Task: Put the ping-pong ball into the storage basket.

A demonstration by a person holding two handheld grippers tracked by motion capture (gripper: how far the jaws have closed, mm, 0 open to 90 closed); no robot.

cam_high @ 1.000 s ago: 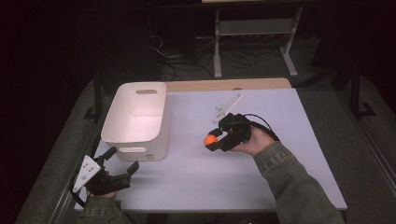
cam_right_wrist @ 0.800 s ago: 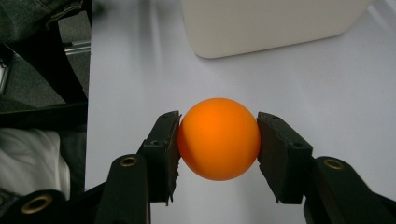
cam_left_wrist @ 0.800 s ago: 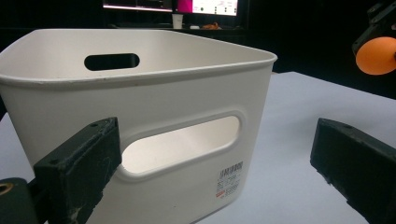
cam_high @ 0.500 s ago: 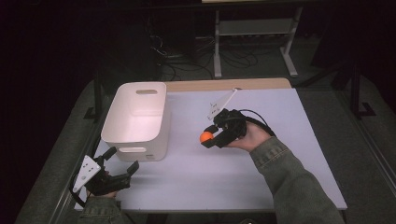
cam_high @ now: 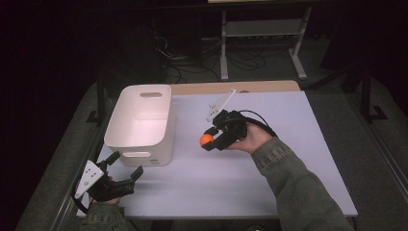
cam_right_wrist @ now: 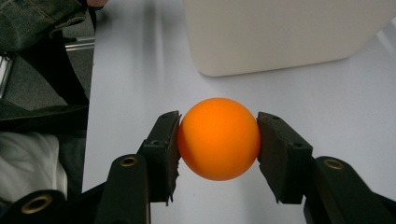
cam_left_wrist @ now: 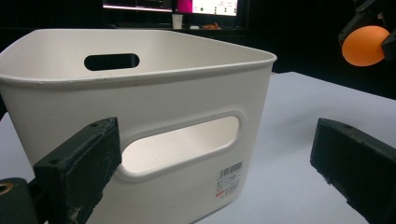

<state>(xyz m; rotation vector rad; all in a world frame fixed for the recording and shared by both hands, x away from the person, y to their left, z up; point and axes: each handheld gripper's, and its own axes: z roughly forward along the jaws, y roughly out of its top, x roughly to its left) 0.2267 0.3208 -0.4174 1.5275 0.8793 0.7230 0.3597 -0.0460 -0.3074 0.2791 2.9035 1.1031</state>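
Orange ball in my right tongs, white bin waiting at the left.

My right gripper (cam_high: 208, 140) is clenched on the small, smooth orange ball (cam_high: 207, 139), both pads pressed against its sides, holding it above the pale table top (cam_high: 288, 144) near the middle, just right of the white rectangular plastic bin (cam_high: 139, 126). From above, I see nothing lying on the bin's pale floor; it has slot handles in its end walls and a barcode sticker low on the near wall. My left gripper (cam_high: 126, 168) rests at the near left corner, jaws spread wide and grasping nothing, pointed at the bin's near wall.
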